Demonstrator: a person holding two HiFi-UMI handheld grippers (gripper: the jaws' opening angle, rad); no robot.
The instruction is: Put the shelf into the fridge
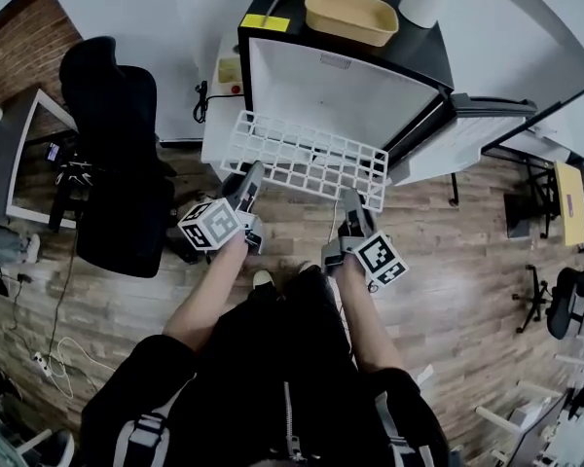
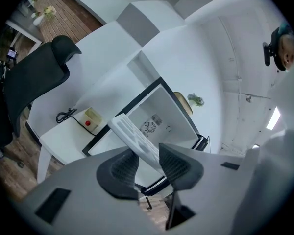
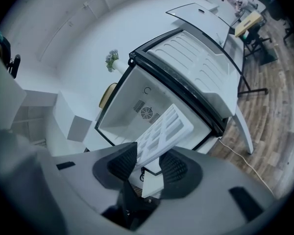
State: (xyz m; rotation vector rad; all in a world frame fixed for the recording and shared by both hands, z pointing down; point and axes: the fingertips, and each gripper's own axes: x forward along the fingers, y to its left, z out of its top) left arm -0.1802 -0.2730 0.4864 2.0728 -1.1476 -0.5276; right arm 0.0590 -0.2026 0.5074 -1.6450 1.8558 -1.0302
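Shelf: white grid shelf (image 1: 307,159) is held in the air, flat, just in front of the open fridge (image 1: 341,90); its far edge is near the fridge opening, but I cannot tell if it touches.
Left tongs: the left tongs (image 1: 248,181) are closed on the near edge of the shelf, at its left part; in the left gripper view the shelf (image 2: 132,133) passes between both pads of the left tongs (image 2: 148,160).
Right tongs: the right tongs (image 1: 350,204) grip the same near edge, more to the right; the right gripper view shows the shelf (image 3: 166,129) pressed between the pads (image 3: 148,163).
Fridge: small, black frame, white inside; it stands on a white surface (image 1: 217,139).
Door: the fridge door (image 1: 462,134) is open to the right.
On top of fridge: a beige tray (image 1: 350,13).
Beside the fridge: a small box with a red button (image 1: 231,71) on the surface.
Left side: a black office chair (image 1: 117,154) on the wooden floor (image 1: 448,261).
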